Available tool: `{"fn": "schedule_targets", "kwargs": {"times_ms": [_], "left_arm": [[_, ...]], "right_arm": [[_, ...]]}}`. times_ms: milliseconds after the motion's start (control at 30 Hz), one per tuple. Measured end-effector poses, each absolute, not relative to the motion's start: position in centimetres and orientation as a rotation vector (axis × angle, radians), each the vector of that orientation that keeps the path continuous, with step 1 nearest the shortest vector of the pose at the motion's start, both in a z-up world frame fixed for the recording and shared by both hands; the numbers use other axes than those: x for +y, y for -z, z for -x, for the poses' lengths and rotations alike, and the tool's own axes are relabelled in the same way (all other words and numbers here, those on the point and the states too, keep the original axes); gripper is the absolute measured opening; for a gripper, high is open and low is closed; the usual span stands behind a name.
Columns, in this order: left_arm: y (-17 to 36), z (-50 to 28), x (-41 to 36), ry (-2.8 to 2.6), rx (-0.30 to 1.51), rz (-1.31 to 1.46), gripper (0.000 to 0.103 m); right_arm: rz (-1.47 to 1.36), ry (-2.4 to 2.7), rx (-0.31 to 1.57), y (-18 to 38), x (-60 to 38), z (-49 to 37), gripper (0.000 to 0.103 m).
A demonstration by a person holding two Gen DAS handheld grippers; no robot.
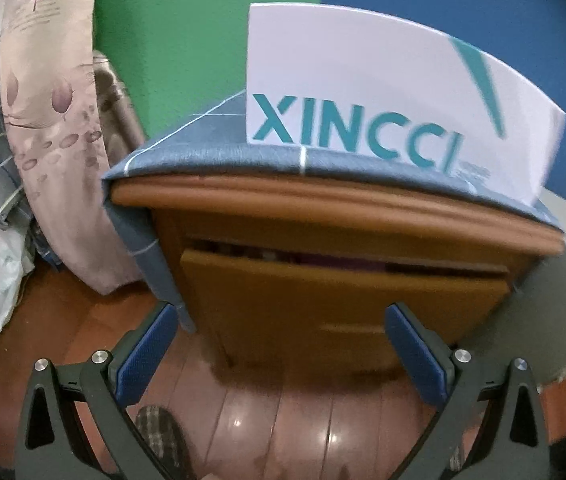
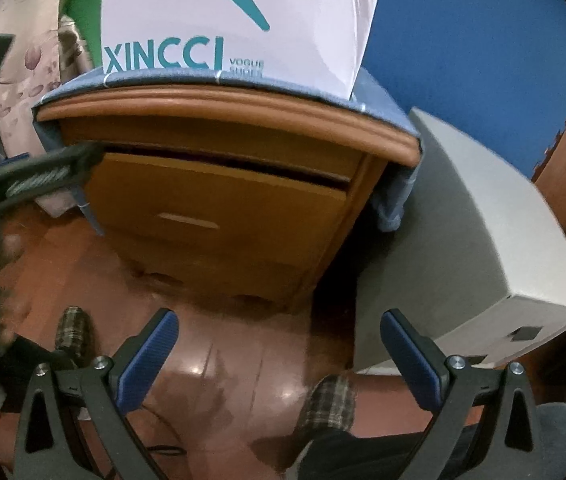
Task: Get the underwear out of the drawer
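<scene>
A wooden nightstand [image 1: 335, 216] [image 2: 227, 120] stands ahead of both grippers on the floor. Its top drawer [image 1: 343, 292] [image 2: 219, 208] is pulled out a little, with a dark gap along its upper edge; something purplish [image 1: 347, 262] shows dimly in that gap in the left wrist view. No underwear can be made out clearly. My left gripper [image 1: 283, 344] is open, held short of the drawer front with nothing between its fingers. My right gripper [image 2: 279, 348] is open too, over the floor below the nightstand. The left gripper [image 2: 31, 184] shows blurred at the left of the right wrist view.
A white XINCCI shoebox [image 1: 383, 84] [image 2: 243, 28] sits on a blue checked cloth [image 1: 203, 152] over the nightstand top. A grey box [image 2: 483, 240] stands to its right, bedding [image 1: 51, 120] to its left. A person's plaid slippers [image 2: 329, 404] [image 2: 73, 332] [image 1: 159, 436] rest on the wooden floor.
</scene>
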State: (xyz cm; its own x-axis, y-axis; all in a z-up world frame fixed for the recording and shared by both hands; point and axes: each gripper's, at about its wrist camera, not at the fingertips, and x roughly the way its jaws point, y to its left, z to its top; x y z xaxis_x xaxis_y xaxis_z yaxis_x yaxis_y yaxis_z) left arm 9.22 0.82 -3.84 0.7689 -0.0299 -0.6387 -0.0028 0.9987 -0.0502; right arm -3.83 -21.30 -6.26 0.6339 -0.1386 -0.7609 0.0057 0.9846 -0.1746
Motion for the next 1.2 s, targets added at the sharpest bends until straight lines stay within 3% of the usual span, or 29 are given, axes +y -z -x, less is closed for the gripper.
{"fn": "schedule_targets", "kwargs": {"times_ms": [267, 467, 767, 1200], "left_arm": [[7.3, -13.2, 2.1, -0.162, 0.562, 0.151, 0.103], [9.3, -15.6, 2.4, -0.174, 0.563, 0.166, 0.103], [10.2, -17.4, 2.8, -0.152, 0.737, 0.225, 0.103], [11.2, -16.3, 1.4, -0.118, 0.989, 0.077, 0.102]], "right_arm": [[0.106, 0.067, 0.954, 8.4, -21.8, 2.6, 0.103], [0.072, 0.029, 0.993, 9.4, -21.5, 1.9, 0.103], [0.078, 0.007, 1.003, 9.7, -20.8, 1.0, 0.103], [0.067, 0.01, 0.988, 9.2, -20.8, 1.6, 0.103]]}}
